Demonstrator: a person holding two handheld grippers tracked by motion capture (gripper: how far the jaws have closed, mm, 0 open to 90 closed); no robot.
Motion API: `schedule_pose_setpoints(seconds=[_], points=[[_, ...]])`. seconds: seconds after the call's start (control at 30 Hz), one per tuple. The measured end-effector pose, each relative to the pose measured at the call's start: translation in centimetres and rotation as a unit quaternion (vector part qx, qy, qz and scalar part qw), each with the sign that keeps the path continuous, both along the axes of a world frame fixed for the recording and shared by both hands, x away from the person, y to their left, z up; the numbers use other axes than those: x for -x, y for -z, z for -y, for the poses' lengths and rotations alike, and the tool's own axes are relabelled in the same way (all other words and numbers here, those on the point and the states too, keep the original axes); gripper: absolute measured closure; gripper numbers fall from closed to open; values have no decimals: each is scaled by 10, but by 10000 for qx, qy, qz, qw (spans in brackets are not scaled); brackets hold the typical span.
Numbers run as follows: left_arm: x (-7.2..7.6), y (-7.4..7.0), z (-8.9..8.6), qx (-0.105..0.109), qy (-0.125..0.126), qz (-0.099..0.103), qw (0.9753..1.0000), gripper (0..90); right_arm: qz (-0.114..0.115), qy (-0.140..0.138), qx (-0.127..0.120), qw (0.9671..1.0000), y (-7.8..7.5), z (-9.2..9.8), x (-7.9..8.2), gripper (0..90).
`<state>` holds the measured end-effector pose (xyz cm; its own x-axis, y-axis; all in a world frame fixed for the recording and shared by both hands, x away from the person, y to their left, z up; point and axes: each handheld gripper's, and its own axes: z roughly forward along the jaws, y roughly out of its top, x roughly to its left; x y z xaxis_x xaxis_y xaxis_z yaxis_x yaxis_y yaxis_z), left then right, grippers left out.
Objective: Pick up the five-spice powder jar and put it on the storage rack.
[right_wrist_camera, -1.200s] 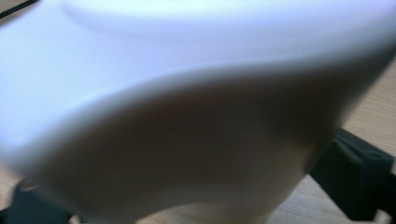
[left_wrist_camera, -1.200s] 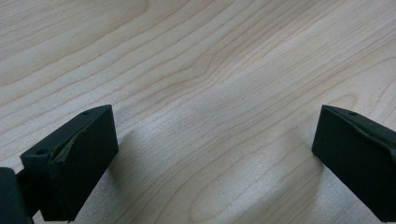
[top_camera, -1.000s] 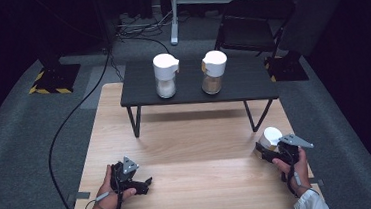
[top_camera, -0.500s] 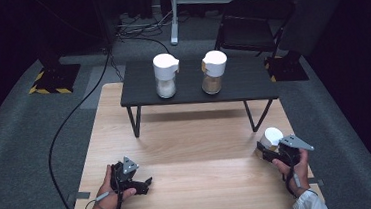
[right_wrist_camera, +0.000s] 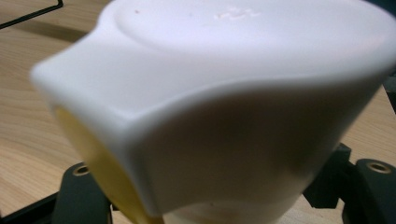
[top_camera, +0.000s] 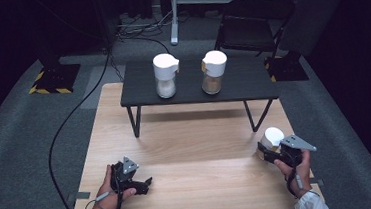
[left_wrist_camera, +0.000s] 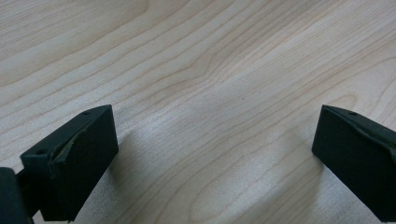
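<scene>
Pale grained wooden table (top_camera: 191,144); right tongs (top_camera: 267,153) clasp a smooth white-lidded jar (top_camera: 271,139).

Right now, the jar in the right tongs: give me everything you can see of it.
The jar has a white, plastic-looking lid with a pour spout jutting to one side and a yellowish flap under it. The body is mostly hidden. It sits upright at the right edge of the wooden table, between the jaws of the right tongs, which appear closed on it.
</scene>
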<state>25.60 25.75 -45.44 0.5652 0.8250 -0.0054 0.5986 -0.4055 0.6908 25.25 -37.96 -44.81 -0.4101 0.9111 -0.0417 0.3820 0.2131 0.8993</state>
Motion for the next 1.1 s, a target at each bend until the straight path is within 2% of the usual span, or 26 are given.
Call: schedule_pose_setpoints(seconds=[0.27,0.5,0.67,0.87,1.1], points=[[0,0,0,2,0,0,10000,1,33,-15,-51,10000,-6,1,3,298],[0,0,0,1,0,0,10000,1,98,-88,-85,9999,-19,0,9,298],[0,0,0,0,0,1,10000,1,89,-168,-126,9997,-32,-2,14,298],[0,0,0,-1,0,1,10000,1,84,-233,-63,9997,-48,-9,14,297],[0,0,0,0,1,0,10000,1,178,-364,-61,9992,-71,-16,16,297]])
